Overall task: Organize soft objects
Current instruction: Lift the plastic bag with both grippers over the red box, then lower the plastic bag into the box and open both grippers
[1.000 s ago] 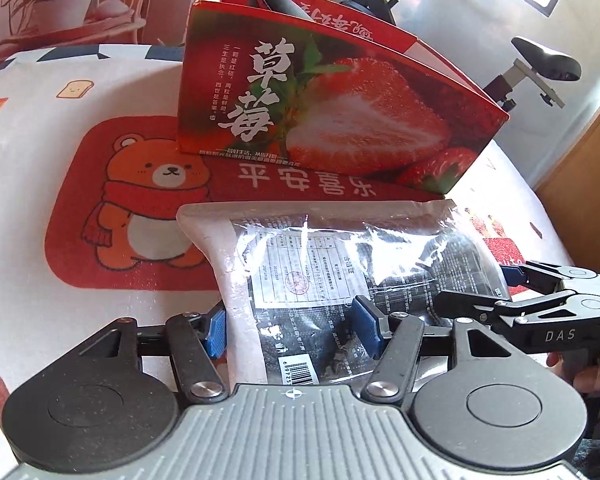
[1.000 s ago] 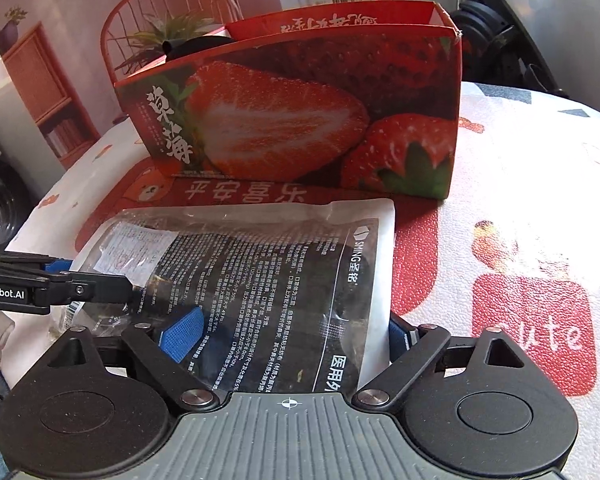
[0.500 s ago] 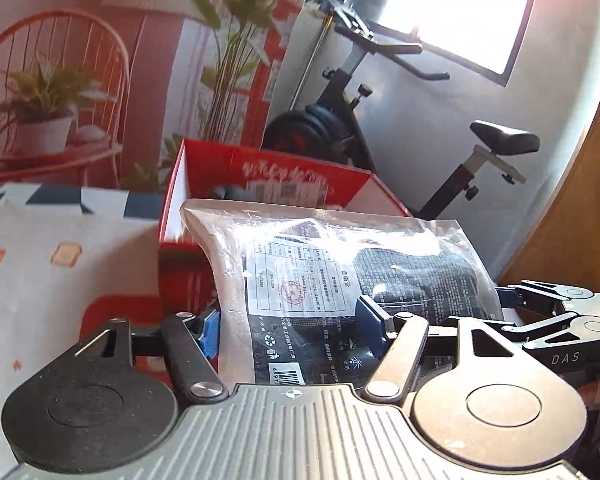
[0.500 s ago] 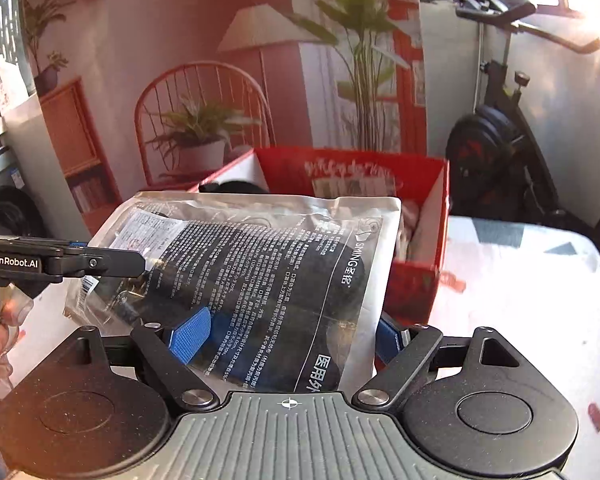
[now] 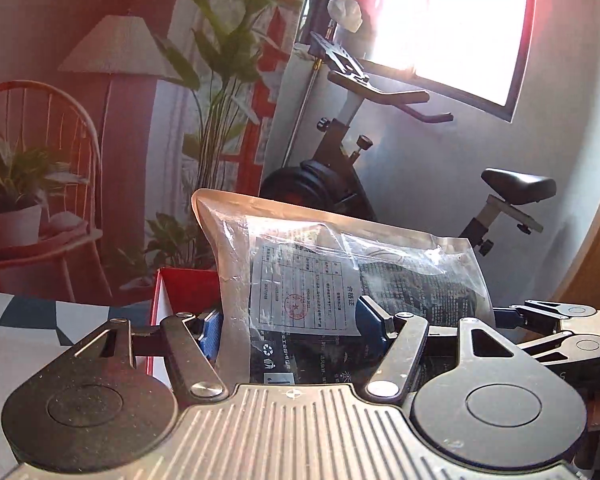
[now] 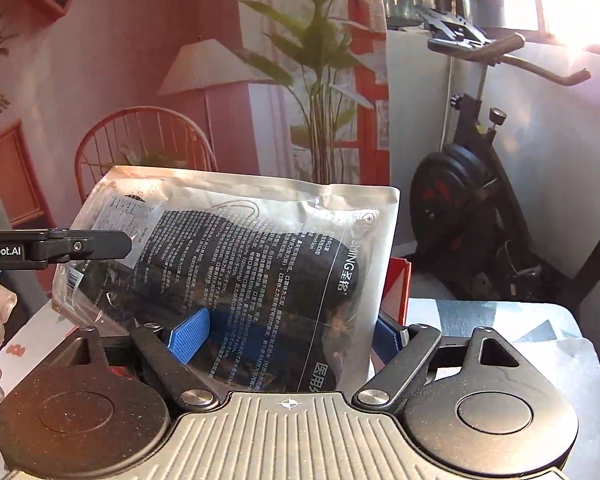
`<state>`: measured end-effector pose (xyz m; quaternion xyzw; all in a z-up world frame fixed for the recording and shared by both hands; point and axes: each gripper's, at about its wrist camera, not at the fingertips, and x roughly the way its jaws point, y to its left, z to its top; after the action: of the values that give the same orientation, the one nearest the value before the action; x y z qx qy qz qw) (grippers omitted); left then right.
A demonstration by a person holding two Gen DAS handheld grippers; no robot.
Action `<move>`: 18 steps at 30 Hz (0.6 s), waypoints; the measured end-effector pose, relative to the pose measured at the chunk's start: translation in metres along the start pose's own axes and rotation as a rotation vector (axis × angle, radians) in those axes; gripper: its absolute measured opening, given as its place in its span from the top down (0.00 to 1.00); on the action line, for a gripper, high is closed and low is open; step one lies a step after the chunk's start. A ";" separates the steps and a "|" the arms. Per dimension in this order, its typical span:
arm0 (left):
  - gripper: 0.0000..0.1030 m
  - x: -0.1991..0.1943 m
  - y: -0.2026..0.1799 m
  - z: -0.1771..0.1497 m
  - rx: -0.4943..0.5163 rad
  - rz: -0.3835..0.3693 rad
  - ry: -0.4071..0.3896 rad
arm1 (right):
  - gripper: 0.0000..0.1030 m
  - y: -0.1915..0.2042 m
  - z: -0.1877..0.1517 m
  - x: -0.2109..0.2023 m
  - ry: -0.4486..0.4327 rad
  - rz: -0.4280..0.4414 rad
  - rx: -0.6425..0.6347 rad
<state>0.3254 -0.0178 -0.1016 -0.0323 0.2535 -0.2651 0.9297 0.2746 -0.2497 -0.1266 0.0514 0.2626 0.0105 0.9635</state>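
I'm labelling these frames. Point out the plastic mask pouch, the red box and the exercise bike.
plastic mask pouch [image 6: 260, 264], right wrist view: black printed panel at its middle.
red box [image 5: 184, 284], left wrist view: inner red wall left of the pouch.
exercise bike [image 5: 518, 184], left wrist view: black saddle.

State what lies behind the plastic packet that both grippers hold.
Behind the plastic packet a corner of the red box shows, with an exercise bike beyond. The box's inside is hidden by the packet.

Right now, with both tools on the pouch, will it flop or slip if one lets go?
Probably floppy: the pouch wrinkles and bows between the tools. Its glossy film may slide. It looks light, being thin and flat.
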 end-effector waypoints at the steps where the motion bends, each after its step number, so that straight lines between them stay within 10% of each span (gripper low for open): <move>1: 0.34 0.008 0.004 0.002 -0.007 0.005 0.009 | 0.21 0.000 0.003 0.009 0.009 -0.001 0.001; 18: 0.25 0.066 0.048 -0.009 0.004 0.066 0.169 | 0.15 0.001 -0.002 0.093 0.136 -0.055 -0.057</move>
<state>0.3926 -0.0093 -0.1485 0.0006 0.3313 -0.2364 0.9134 0.3535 -0.2438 -0.1753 0.0158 0.3285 -0.0051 0.9444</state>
